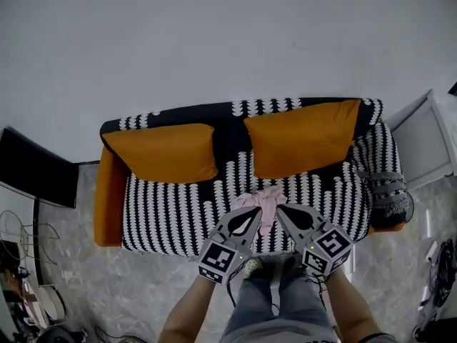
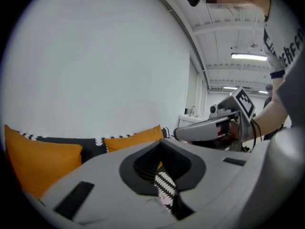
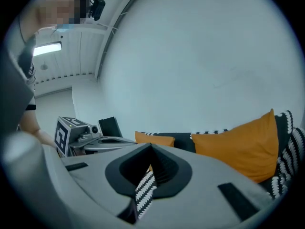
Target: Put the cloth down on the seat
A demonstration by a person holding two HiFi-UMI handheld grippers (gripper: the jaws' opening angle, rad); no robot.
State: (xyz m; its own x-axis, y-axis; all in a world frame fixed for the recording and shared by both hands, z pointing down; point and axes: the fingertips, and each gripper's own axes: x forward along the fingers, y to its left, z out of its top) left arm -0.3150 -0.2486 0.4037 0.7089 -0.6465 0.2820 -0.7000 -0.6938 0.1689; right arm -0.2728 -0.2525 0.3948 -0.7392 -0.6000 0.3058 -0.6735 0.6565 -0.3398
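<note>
A pink cloth hangs bunched over the front middle of the black-and-white patterned sofa seat. My left gripper and right gripper meet at the cloth from either side, tips close together, each shut on an edge of it. In the left gripper view the jaws are closed, with a sliver of pink cloth and patterned seat showing through the slit; the right gripper lies beyond. The right gripper view shows closed jaws, only patterned seat through the slit, and the left gripper alongside.
Two orange cushions lean on the sofa back. A grey patterned bundle rests on the right arm. A white cabinet stands at the right, a black panel at the left. The person's legs stand against the sofa front.
</note>
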